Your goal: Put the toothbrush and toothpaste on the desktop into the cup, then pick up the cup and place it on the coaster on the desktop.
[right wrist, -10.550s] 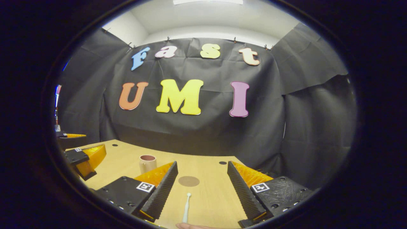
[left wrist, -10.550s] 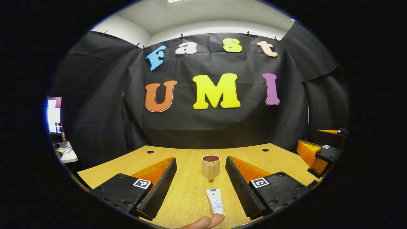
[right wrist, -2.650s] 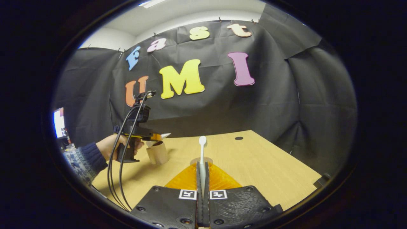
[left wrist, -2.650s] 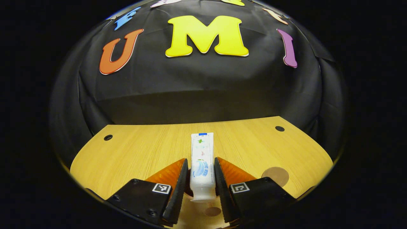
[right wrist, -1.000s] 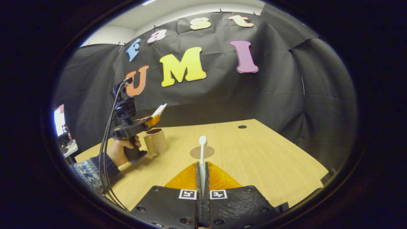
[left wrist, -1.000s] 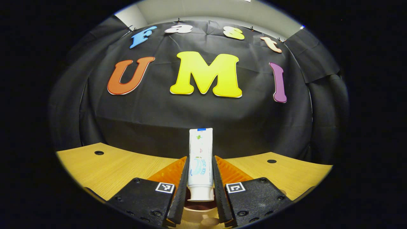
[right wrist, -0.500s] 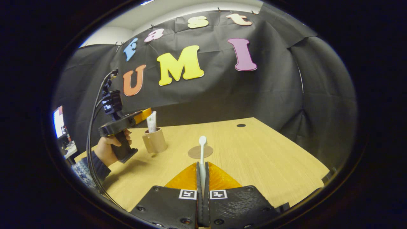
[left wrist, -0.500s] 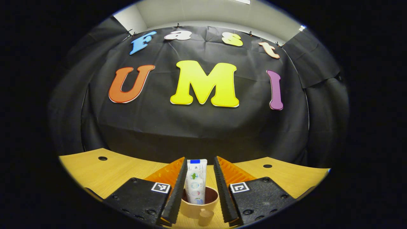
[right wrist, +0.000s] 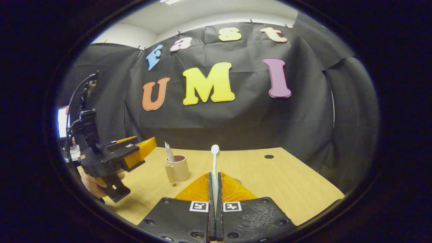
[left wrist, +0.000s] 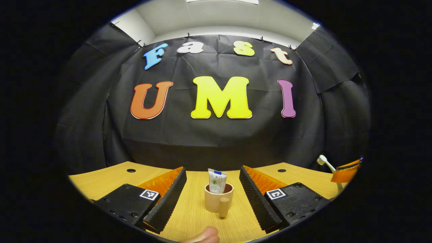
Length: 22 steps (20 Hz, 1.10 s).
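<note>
Two grippers: both work above one wooden counter point(left wrist: 101, 179) backed by the booth's black cloth wall.
Counter: light wood grain, with small dark round holes near its far edge.
Left gripper point(left wrist: 212, 189): its fingers stand wide apart and grip nothing; the cup sits on the counter between and beyond them. In the right gripper view the same gripper point(right wrist: 136, 152) hangs to the left of the cup, clear of it, held by a hand point(right wrist: 92, 184).
Right gripper point(right wrist: 215, 189): its fingers are pressed together on the handle of the toothbrush. In the left gripper view its tip point(left wrist: 346, 172) shows at the right edge.
Cup point(left wrist: 216, 200): beige, dark inside, upright on the counter, handle turned toward the left gripper's camera.
Toothpaste point(left wrist: 217, 181): white tube standing in the cup, leaning slightly, its top end above the rim.
Toothbrush point(right wrist: 214, 165): white, held off the counter, head pointing up and away from the right gripper, to the right of the cup.
Fingertip point(left wrist: 204, 236): a person's fingertip shows at the bottom of the left gripper view.
</note>
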{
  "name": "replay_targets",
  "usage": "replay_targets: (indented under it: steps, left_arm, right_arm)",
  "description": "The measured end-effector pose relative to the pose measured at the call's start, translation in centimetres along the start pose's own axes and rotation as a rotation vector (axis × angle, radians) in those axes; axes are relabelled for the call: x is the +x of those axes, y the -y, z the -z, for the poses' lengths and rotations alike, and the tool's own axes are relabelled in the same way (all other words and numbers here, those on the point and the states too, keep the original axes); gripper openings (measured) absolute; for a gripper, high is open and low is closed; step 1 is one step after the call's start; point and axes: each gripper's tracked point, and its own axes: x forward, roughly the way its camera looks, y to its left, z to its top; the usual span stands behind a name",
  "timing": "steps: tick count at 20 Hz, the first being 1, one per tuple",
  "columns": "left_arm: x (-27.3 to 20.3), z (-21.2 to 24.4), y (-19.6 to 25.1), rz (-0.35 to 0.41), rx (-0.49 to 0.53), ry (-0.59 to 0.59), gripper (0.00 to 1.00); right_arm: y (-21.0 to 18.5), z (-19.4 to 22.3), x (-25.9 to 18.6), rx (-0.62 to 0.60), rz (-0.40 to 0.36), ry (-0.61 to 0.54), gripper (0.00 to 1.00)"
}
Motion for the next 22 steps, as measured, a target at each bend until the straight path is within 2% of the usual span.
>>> replay_targets:
  steps: [8,13,17,18,22]
  left_arm:
    - [-6.3,3.8,-1.9,-0.032,-0.056,-0.143,0.98]
    - [-7.6,5.1,-2.5,-0.038,-0.066,-0.192,0.98]
    - [-7.5,7.0,-1.7,-0.014,-0.094,-0.240,0.99]
    - [-7.5,7.3,-2.0,-0.019,-0.090,-0.248,0.99]
    - [-7.4,8.0,-2.7,-0.024,-0.100,-0.259,0.99]
  right_arm:
    - [-3.9,-7.8,7.1,0.021,-0.041,0.091,0.01]
    - [-8.8,-10.1,13.1,0.004,-0.120,0.160,0.01]
    - [-11.0,-9.6,18.4,-0.045,-0.112,0.222,0.01]
    - [-11.5,-8.8,18.8,-0.047,-0.113,0.203,0.04]
    - [-13.3,-6.7,22.5,-0.046,-0.146,0.115,0.04]
